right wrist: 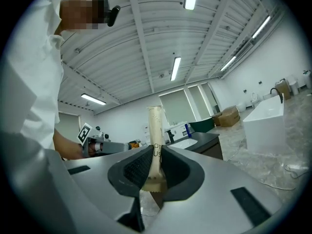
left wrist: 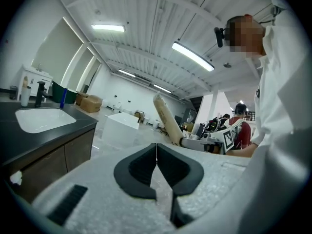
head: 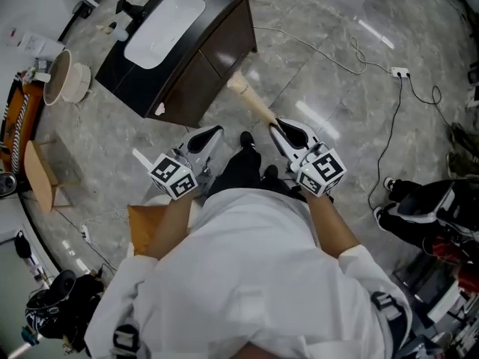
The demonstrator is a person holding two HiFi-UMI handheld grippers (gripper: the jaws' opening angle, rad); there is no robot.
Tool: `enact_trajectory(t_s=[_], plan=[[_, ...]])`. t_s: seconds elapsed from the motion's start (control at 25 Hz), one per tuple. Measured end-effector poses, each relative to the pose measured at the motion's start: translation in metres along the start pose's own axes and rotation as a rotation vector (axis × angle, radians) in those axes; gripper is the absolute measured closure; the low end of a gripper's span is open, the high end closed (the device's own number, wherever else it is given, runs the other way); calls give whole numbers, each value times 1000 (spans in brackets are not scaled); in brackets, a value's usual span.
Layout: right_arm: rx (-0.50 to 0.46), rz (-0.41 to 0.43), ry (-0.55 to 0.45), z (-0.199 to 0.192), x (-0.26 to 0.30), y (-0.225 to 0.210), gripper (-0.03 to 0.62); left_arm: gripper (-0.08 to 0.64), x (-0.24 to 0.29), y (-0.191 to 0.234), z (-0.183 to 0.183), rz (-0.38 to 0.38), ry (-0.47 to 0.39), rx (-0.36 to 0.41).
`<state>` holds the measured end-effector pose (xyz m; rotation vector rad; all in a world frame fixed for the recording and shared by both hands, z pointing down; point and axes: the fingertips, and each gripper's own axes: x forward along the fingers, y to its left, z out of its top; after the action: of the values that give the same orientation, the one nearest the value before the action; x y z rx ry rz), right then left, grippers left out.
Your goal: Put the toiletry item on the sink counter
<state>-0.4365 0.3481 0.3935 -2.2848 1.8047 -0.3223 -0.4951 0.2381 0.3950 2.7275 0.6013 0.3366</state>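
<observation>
A long beige toiletry tube (head: 251, 103) sticks out from my right gripper (head: 277, 126), which is shut on its crimped end; it points toward the dark sink counter (head: 217, 21). In the right gripper view the tube (right wrist: 156, 130) stands upright between the black pads, with the right gripper (right wrist: 155, 155) clamped on its lower part. My left gripper (head: 215, 133) is beside it, a little to the left, and holds nothing. The left gripper view shows the left gripper (left wrist: 156, 152) shut, pads touching, with the tube (left wrist: 165, 118) and the white basin (left wrist: 41, 118) beyond.
The counter carries a black faucet (head: 129, 10) and small bottles (left wrist: 25, 94) behind the white basin (head: 165, 28). A cable (head: 329, 58) runs over the marble floor to a power strip (head: 399, 72). A cardboard box (head: 41, 174) stands at left, another person (head: 426, 208) at right.
</observation>
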Motion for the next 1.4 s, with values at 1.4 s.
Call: enact_trajectory(t_s=[1.4], plan=[[-126, -252, 22, 111, 173, -206, 537, 543, 132, 222, 113, -38, -142, -50]])
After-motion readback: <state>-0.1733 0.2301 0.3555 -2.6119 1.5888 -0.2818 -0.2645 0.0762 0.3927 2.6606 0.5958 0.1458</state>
